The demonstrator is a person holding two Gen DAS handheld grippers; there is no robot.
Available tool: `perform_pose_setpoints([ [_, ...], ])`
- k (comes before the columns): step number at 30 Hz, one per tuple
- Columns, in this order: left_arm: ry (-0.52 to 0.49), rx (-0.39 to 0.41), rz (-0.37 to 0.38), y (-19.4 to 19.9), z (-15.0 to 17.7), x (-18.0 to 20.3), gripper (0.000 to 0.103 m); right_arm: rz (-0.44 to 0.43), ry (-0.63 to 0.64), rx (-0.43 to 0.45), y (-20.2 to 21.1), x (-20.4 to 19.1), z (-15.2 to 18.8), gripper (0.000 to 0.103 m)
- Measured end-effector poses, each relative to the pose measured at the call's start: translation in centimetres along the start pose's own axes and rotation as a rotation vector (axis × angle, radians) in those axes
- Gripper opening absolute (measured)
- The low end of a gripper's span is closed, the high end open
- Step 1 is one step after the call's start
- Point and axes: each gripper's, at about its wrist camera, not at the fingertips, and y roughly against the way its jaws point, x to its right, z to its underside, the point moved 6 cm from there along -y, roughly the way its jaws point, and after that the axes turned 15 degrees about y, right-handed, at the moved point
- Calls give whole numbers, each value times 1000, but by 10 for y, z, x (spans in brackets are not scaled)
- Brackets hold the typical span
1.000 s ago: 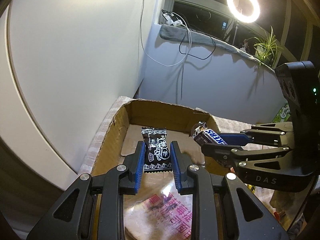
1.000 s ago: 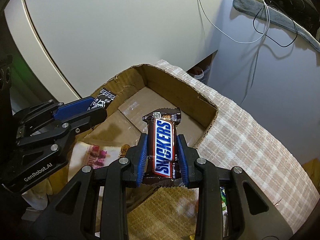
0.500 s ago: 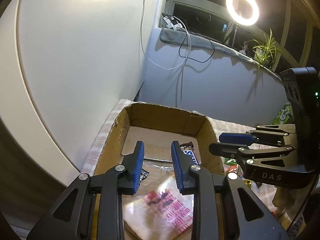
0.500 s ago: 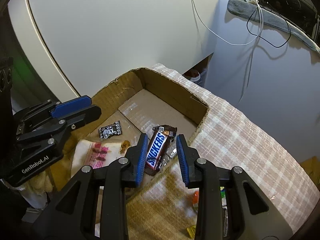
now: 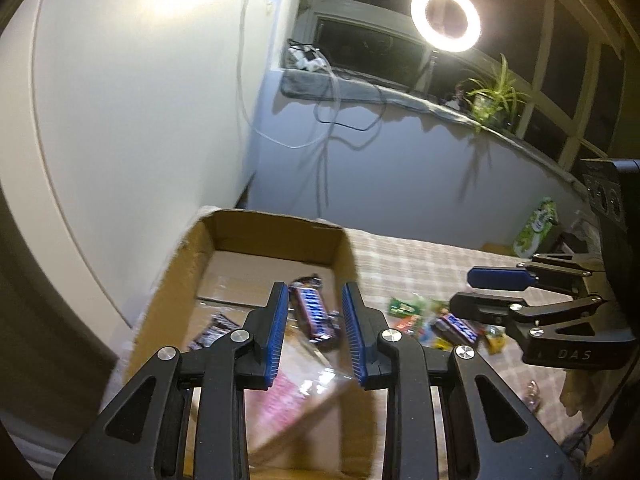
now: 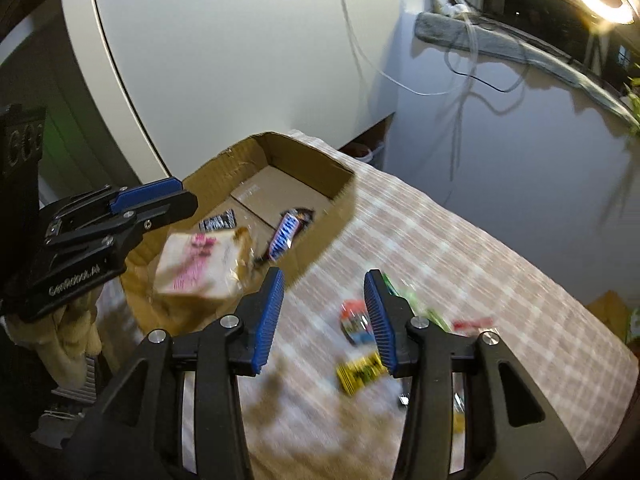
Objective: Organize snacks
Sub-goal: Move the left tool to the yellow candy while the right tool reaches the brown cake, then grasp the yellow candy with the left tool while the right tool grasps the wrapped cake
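Note:
An open cardboard box (image 5: pixel 280 236) (image 6: pixel 312 164) sits on a checked cloth. In it lie a Snickers bar (image 5: pixel 314 316) (image 6: pixel 286 232), a small black candy packet (image 5: pixel 212 330) (image 6: pixel 218 222) and a pink-printed bag (image 6: pixel 196 264). My left gripper (image 5: pixel 316 336) is open and empty above the box. My right gripper (image 6: pixel 324 320) is open and empty above the cloth, to the right of the box. Loose snacks lie on the cloth: a second Snickers bar (image 5: pixel 456 328), a yellow packet (image 6: pixel 360 372), a red-and-blue packet (image 6: pixel 354 322) and a green packet (image 5: pixel 404 306).
The checked cloth (image 6: pixel 460 248) covers the table up to a grey wall. A green carton (image 5: pixel 534 228) stands at the far right. A ring light (image 5: pixel 444 18), a plant (image 5: pixel 492 98) and cables sit on the window ledge. A white panel (image 5: pixel 120 120) rises left of the box.
Both grippers let go of their snacks, which now lie in the box. Both have pulled back and swung right; the right one is now over the loose snacks on the cloth.

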Motion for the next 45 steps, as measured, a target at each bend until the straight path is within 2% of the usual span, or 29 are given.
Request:
perform_pose_setpoints([
  [4,-26,-15,35,2,12,21,26,26,-25,-6,25,9,33,49],
  [12,-57,-82,92,-3,46,56,26,47,-74,-46,59,25,109,51],
  [16,-73,-120,105,-10,63,71,26,48,-42,-88,64,28,146,68],
  [19,-85,-158,108,-18,77,80,26,32,7,-117,67,26,169,70],
  [22,-92,-207,108,-31,93,87,26,24,87,-135,67,17,180,78],
  [26,-99,-252,100,-44,107,93,26,29,265,-159,62,-3,191,79],
  [30,-123,-282,76,-59,117,100,26,36,354,-172,51,-9,197,79],
  [40,-201,-293,14,-86,120,109,26,-6,393,-159,27,-7,191,79],
  [43,-214,-299,-1,-94,121,108,34,-37,358,-154,20,-5,189,79],
  [45,-219,-304,-1,-96,122,108,34,-46,343,-155,16,-4,189,79],
])
